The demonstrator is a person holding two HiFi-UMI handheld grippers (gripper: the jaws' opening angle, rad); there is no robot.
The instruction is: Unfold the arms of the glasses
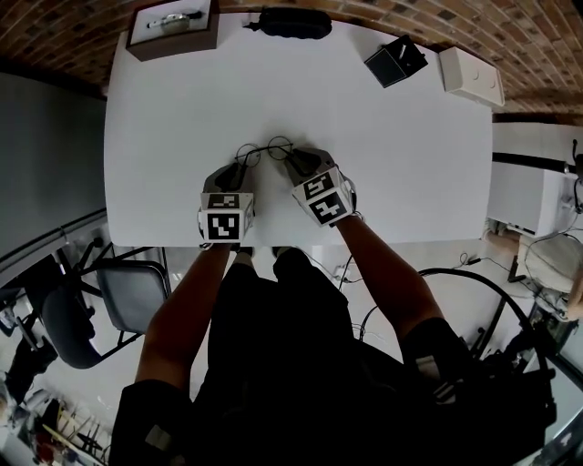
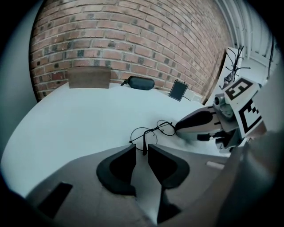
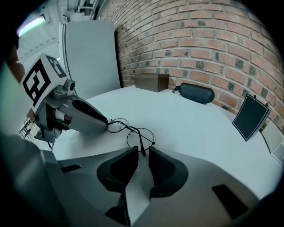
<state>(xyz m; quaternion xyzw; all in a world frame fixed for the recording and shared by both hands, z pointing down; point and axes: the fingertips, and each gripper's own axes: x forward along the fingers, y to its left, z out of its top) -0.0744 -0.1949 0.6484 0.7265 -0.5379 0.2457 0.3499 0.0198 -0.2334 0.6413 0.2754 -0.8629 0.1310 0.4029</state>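
Observation:
Thin black round-lens wire glasses [image 1: 264,148] lie on the white table [image 1: 164,136], between the tips of my two grippers. In the left gripper view, the glasses [image 2: 153,131] lie just ahead, and one arm's end reaches into the mouth of my left gripper [image 2: 142,148]. Those jaws stand slightly apart and do not press on it. In the right gripper view, the other arm of the glasses [image 3: 133,133] points into my right gripper [image 3: 143,150], whose jaws are also parted around it. The head view shows the left gripper [image 1: 239,167] and the right gripper [image 1: 293,162] side by side.
At the table's far edge stand a brown box [image 1: 173,32], a black glasses case [image 1: 291,23], a small black stand [image 1: 394,62] and a white box [image 1: 472,75]. A grey chair [image 1: 127,291] is by the near left corner. A brick wall rises behind the table.

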